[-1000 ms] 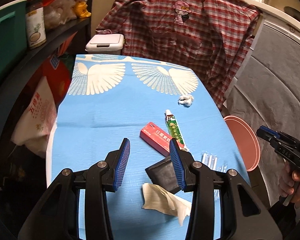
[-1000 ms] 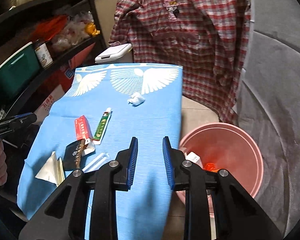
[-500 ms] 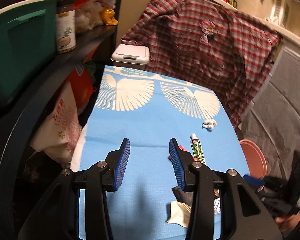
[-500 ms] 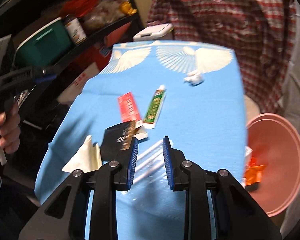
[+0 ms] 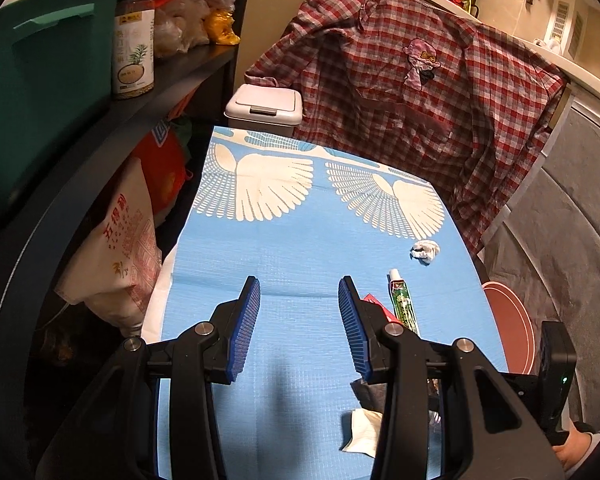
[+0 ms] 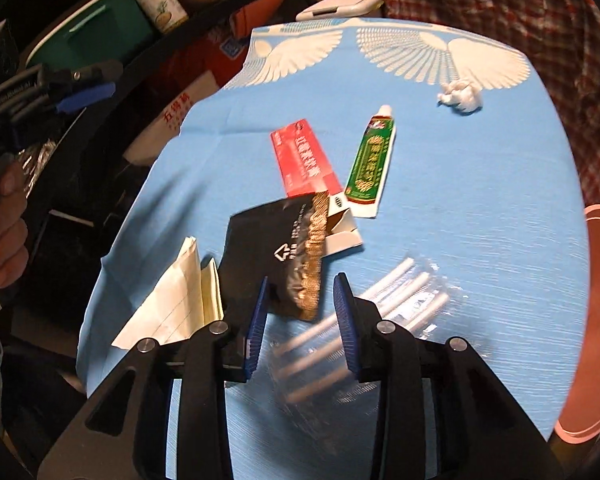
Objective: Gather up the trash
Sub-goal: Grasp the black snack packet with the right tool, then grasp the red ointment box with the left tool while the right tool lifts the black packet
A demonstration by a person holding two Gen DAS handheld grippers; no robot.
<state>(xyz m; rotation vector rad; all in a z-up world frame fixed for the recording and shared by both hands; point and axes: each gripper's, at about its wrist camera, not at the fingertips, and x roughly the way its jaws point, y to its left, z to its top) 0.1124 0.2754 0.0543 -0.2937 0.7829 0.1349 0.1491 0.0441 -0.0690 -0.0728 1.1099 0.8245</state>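
Trash lies on the blue cloth-covered table [image 6: 480,184]. In the right wrist view I see a black torn wrapper [image 6: 288,252], a red box [image 6: 304,160], a green tube [image 6: 370,168], a crumpled white tissue [image 6: 460,94], folded white paper [image 6: 176,300] and a clear plastic pack of tubes [image 6: 380,312]. My right gripper [image 6: 300,312] is open and empty, low over the wrapper's near end and the plastic pack. My left gripper [image 5: 298,320] is open and empty above bare cloth, left of the tube [image 5: 402,304] and the tissue [image 5: 424,250].
A pink bin [image 6: 596,320] stands at the table's right edge, also in the left wrist view [image 5: 512,328]. Dark shelves with a green box [image 5: 40,80] and a jar [image 5: 134,40] run along the left. A plaid shirt [image 5: 420,80] and a white lidded bin [image 5: 264,106] are behind.
My right gripper swung left from the pink bin and came down over the wrapper and plastic pack. My left gripper drew back and up to the left, away from the trash.
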